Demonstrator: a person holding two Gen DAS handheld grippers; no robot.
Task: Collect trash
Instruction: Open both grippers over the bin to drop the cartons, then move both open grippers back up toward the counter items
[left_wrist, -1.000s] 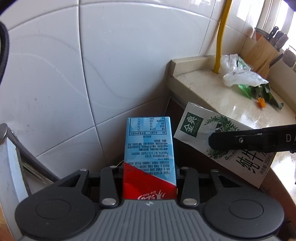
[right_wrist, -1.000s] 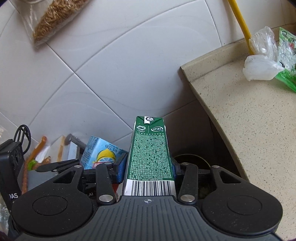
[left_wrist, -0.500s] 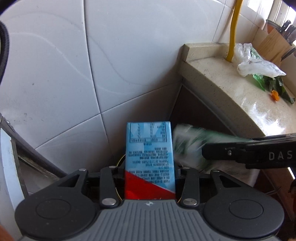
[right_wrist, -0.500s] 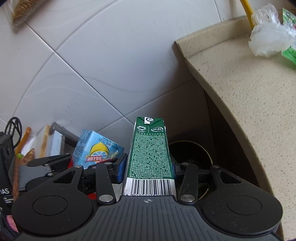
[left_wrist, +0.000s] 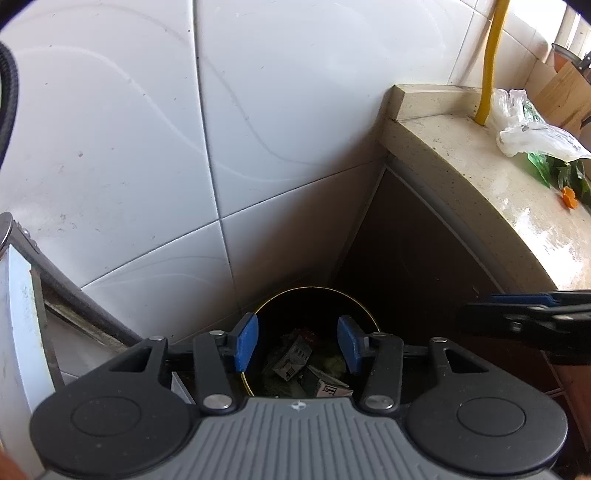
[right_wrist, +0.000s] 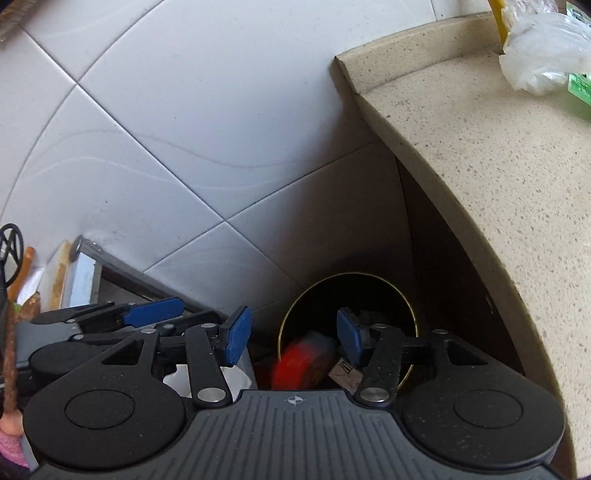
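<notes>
here, nearest the cameras, the left gripper (left_wrist: 297, 341) and the right gripper (right_wrist: 291, 338) are both seen released with nothing between the blue pads, the jaws having just been opening as the cartons are let go. just beyond, the cartons (left_wrist: 301, 363) are seen lying inside the round bin (left_wrist: 360, 306), with one red blur (right_wrist: 299, 363) apparently dropping in. the jaws are best kept wide and centred over the rim, clear of the tiled wall (left_wrist: 258, 110) and the countertop (right_wrist: 480, 155) beyond, where a plastic bag (right_wrist: 543, 55) is left to be fetched.

Both wrist views look steeply down, close over one bin (left_wrist: 314, 295).
</notes>
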